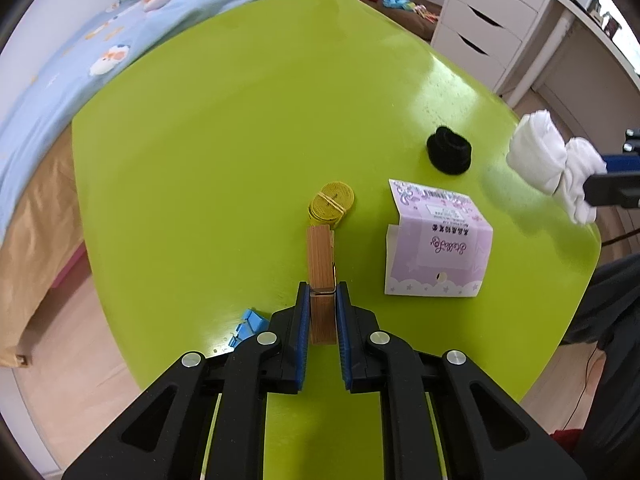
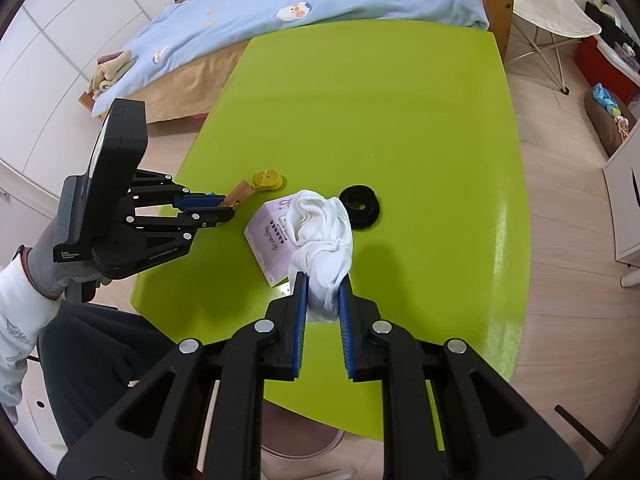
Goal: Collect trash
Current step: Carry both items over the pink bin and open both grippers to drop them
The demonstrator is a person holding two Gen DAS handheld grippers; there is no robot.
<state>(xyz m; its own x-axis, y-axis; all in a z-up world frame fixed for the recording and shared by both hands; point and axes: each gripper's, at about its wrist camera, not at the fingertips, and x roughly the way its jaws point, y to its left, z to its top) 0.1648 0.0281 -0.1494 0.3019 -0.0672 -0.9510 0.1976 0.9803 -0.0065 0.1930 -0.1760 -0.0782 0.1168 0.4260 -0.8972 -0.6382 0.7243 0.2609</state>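
Green table beside a bed, viewed from both wrists. Left gripper: fingers clamped on a wooden clothespin, gripped at its near half, far end pointing toward a yellow band roll and apparently just short of it. Clothespin low over the tabletop or resting on it; contact not discernible. Right gripper: fingers clamped on a crumpled white cloth, held clear above the table, over the near edge of a pink paper packet. Black ring of tape lying flat beyond the packet, near the far right table edge. Small blue clip at the near left edge, just beside the left gripper. Translucent bin partly visible below the near table edge, likely the destination for the trash.

Risks, as judged from this arrangement:
- Clothespin slipping or pivoting between the pads on lifting, owing to smooth wood and the long unsupported end.
- Squeezing of the clothespin's handle end, springing its mouth open and upsetting the grip.
- Yellow roll nudged away by the clothespin tip during any forward motion.
- Cloth sagging or unrolling from the right pads, only its lower bunch being pinched; loose folds catching the packet.
- Blue clip knocked off the table edge by the left gripper's body.
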